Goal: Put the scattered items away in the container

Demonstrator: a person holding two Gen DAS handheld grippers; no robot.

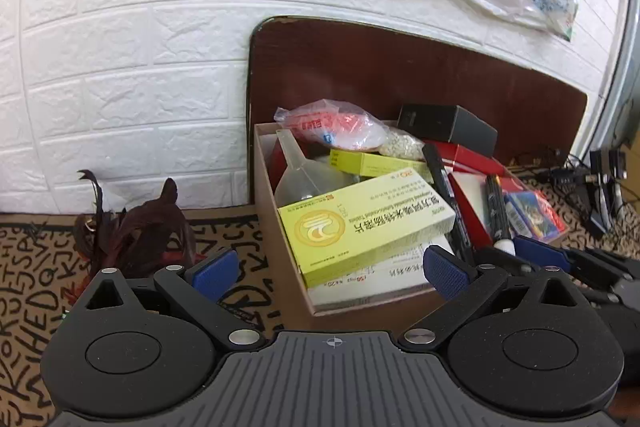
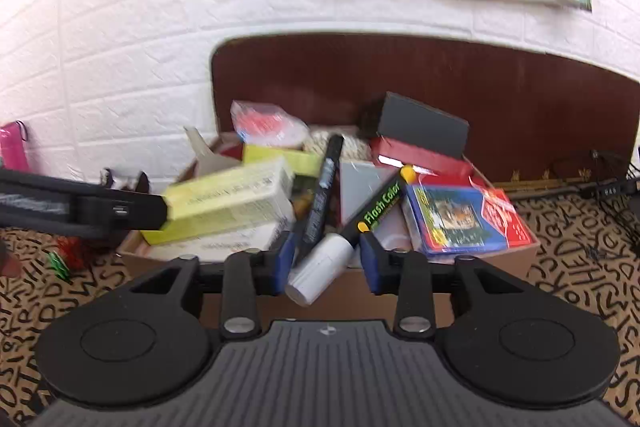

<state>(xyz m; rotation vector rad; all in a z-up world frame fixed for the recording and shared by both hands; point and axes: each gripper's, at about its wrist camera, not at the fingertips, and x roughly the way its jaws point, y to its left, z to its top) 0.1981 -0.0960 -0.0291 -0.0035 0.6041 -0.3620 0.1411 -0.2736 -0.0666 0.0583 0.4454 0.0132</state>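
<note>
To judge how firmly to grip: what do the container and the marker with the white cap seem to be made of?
Container: apparently brown cardboard, matte, with thin raw edges. Marker: likely hard plastic; glossy black printed barrel, smooth white cap lying between the right tool's fingers.

the left gripper [image 1: 332, 269] hangs with its blue pads spread wide and nothing between them, just before a cardboard box [image 1: 288, 227] crammed with things. a yellow medicine box [image 1: 366, 227] lies on top, with black markers [image 1: 444, 187] beside it. dark feathers [image 1: 132, 231] sit on the lettered cloth [image 1: 36, 279] to the left.
</note>
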